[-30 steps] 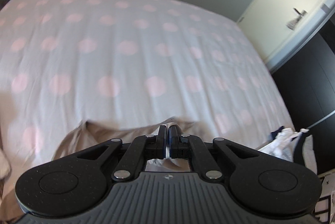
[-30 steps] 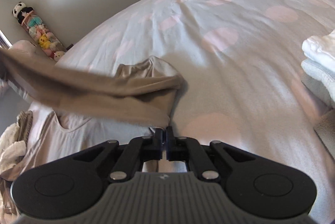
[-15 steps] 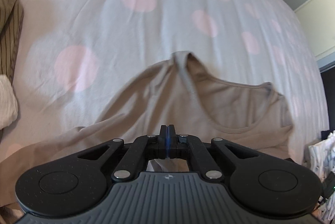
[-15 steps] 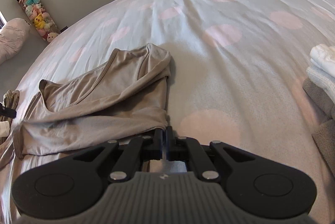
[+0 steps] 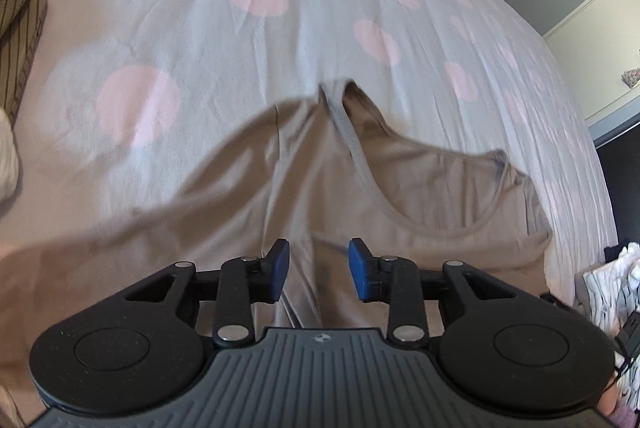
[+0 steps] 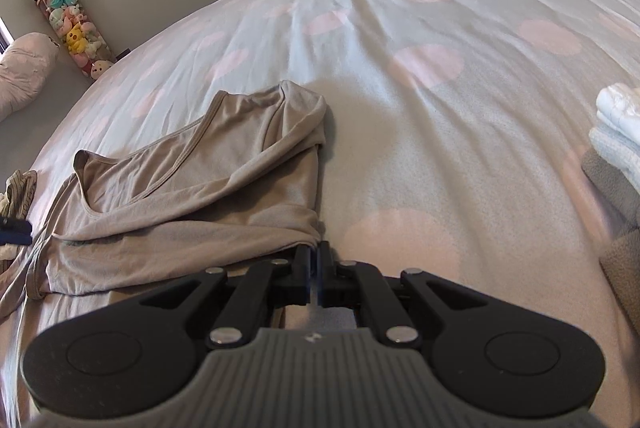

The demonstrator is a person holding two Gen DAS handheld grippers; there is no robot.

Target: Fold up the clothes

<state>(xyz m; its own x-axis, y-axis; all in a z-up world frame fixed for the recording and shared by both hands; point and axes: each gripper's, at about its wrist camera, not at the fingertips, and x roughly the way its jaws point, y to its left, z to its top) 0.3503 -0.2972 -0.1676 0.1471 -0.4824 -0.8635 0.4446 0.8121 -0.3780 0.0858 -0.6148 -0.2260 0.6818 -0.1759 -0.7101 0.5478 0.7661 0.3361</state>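
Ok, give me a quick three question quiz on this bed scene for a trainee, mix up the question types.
1. True or false: the left gripper has its blue-padded jaws clamped on the beige scoop-neck top.
2. Multiple choice: the right gripper sits at which edge of that top as its own camera shows it? A left, B right, C far.
3. Fill in: the grey bedspread is printed with pink ____.

Key: 1 false, the jaws have just been opening and stand apart over the cloth. 2 B. 3 dots.
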